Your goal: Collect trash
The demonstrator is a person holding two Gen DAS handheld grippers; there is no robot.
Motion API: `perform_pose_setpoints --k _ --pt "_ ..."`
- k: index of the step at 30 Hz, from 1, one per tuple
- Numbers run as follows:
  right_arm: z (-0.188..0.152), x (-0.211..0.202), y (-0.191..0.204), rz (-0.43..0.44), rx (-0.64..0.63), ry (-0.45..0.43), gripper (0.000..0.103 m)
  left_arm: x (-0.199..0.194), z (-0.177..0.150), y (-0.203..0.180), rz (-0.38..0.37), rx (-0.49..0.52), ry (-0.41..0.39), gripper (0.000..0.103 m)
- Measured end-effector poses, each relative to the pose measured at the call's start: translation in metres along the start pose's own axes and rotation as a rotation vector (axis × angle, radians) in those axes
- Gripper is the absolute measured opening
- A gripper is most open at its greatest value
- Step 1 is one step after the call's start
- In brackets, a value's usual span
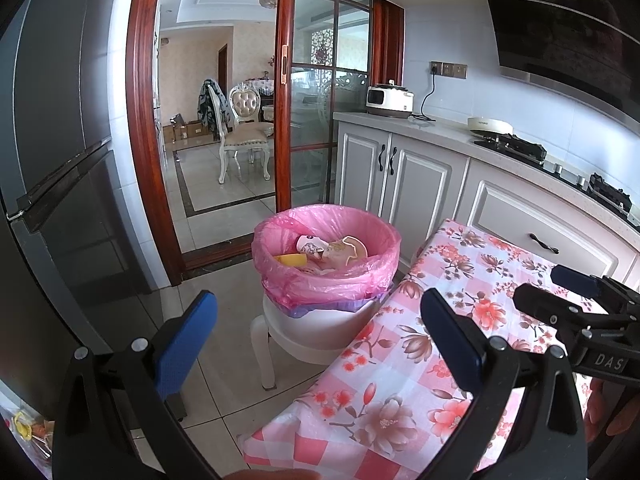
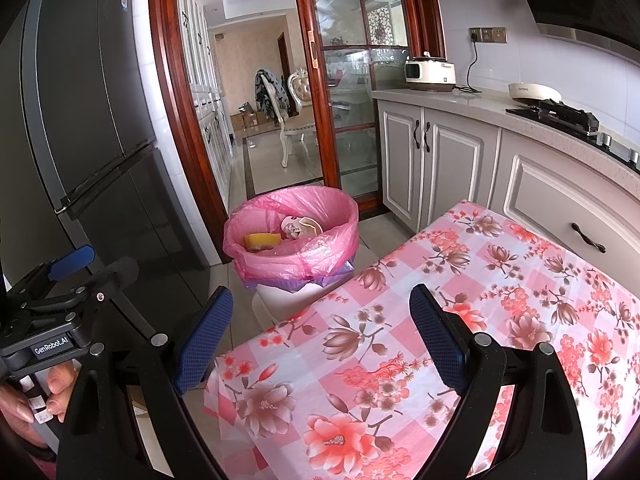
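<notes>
Both grippers, left gripper [image 1: 318,344] & right gripper [image 2: 322,340], hover w/ fingers apart, empty, over the floral pink-check tablecloth [image 2: 460,300], aimed at pink-bag-lined white bin [image 1: 326,256] holding the trash, prob. for bagging up.

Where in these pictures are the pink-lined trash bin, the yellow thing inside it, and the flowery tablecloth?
Pink-lined trash bin [image 1: 326,280]: left wrist view, front of the pink liner.
Yellow thing [image 2: 262,239]: right wrist view, its top face, inside the bin.
Flowery tablecloth [image 2: 500,280]: right wrist view, flat top near the middle.
</notes>
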State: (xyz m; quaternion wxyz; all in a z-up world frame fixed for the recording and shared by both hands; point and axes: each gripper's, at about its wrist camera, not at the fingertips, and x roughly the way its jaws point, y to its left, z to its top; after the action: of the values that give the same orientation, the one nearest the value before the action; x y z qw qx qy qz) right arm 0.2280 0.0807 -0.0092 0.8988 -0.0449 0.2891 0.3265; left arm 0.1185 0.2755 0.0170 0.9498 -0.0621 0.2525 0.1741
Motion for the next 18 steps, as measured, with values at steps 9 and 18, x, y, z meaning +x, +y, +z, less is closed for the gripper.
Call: perform_pose_setpoints --k 9,18 --pt "0.0023 -0.0006 0.0031 0.004 0.001 -0.009 0.085 0.0 0.0022 0.0018 -0.015 -0.004 -0.001 0.098" --pt "0.0056 -0.0028 0.0072 0.011 -0.006 -0.021 0.085 -0.0036 -0.0017 -0.0034 0.022 0.036 -0.044 0.098"
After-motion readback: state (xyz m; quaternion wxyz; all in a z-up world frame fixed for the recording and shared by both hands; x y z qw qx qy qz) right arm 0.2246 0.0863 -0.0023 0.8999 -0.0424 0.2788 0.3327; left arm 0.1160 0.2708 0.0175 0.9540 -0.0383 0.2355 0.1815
